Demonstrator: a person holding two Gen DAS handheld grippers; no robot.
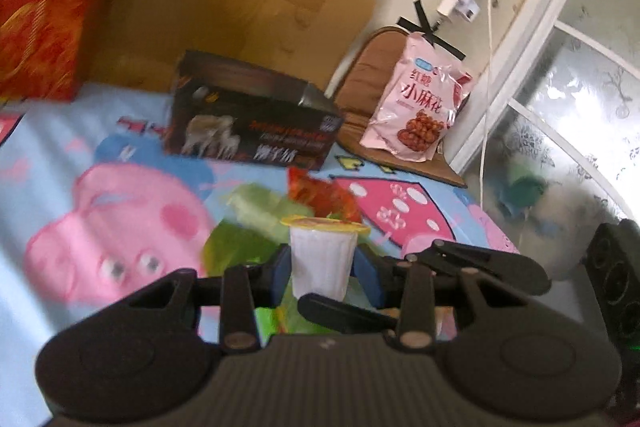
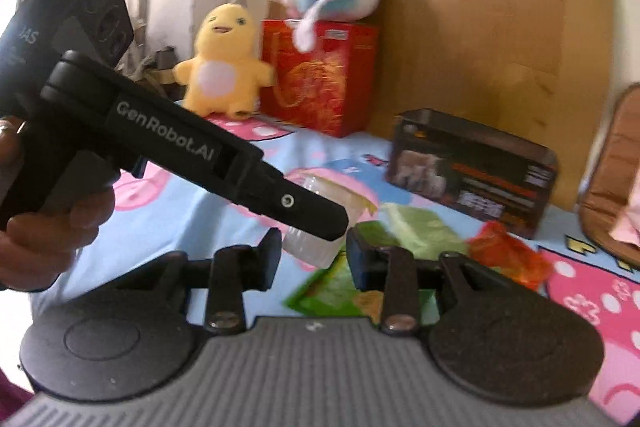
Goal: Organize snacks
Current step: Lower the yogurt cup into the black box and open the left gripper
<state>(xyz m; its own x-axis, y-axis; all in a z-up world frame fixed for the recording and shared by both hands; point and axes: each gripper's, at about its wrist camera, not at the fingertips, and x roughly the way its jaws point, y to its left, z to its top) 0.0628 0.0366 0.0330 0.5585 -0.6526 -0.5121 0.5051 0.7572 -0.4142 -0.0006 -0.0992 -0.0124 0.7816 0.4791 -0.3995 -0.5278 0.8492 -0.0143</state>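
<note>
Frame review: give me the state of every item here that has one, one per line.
Jelly cup: foil lid sealed, upright, clamped in the left gripper.
Right gripper: jaws apart, gripping nothing; the cup sits just ahead of them.
Dark box: open at the top, lying on the sheet.
Pink snack bag: sealed, leaning upright on the brown cushion.
Red wrapper: crumpled.

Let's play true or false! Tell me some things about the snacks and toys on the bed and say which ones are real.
1. The left gripper holds a white jelly cup. True.
2. The yellow plush chick lies on the dark box. False: it stands beside the red box.
3. A pink snack bag leans by the wall. True.
4. The bedsheet is plain green. False: it is blue with pink cartoon pigs.
</note>
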